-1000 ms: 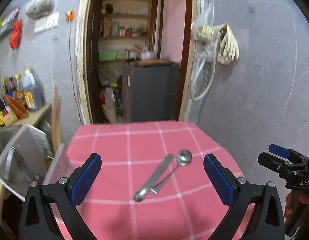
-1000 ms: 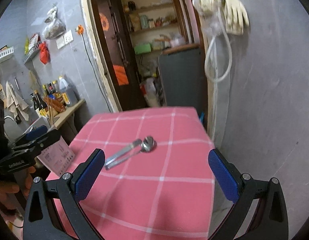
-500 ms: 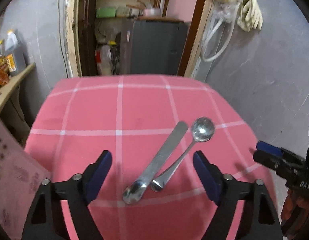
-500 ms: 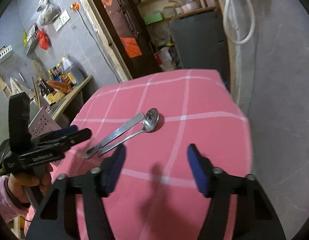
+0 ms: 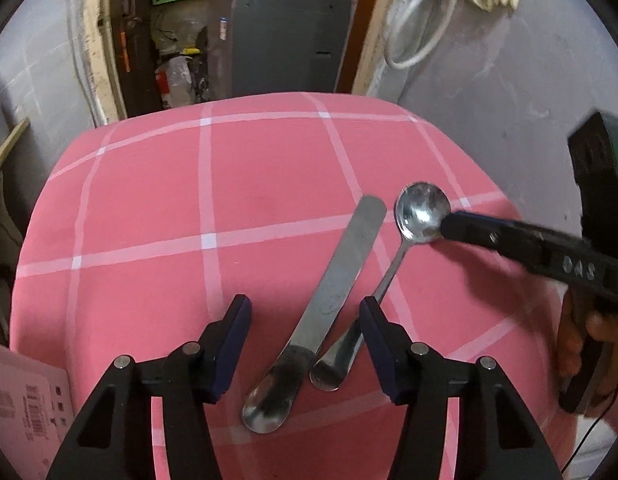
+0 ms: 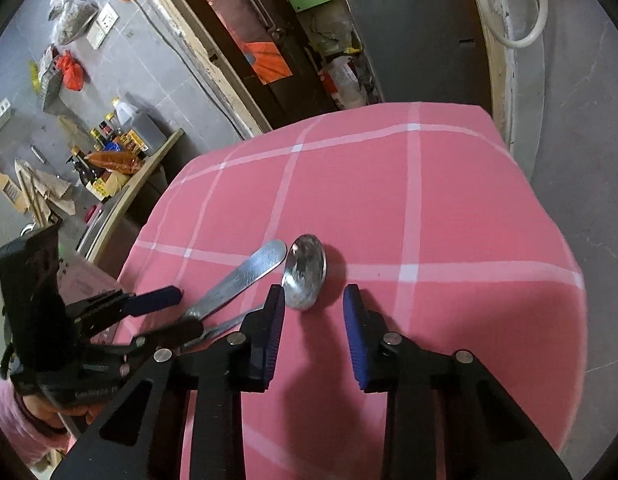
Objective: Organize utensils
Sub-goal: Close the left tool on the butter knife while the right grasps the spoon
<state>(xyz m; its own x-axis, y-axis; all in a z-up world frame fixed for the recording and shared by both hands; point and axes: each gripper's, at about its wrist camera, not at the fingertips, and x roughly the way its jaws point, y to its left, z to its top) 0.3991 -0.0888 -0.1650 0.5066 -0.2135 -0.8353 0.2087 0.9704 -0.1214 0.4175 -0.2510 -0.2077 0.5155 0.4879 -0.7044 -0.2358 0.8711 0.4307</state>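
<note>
Closing both jaws as you dropped, your left gripper (image 5: pixel 305 312) now straddles two spoon (image 5: pixel 423 210) handles on the bench (image 5: pixel 149 200); right gripper (image 6: pixel 313 300) nears the bowl, neither gripping yet.

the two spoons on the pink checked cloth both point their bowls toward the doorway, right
No. In the left wrist view the flat-handled spoon has its bowl at the near end, between the left gripper fingers; only the round spoon points its bowl toward the doorway. Both lie on the pink checked cloth.
</note>
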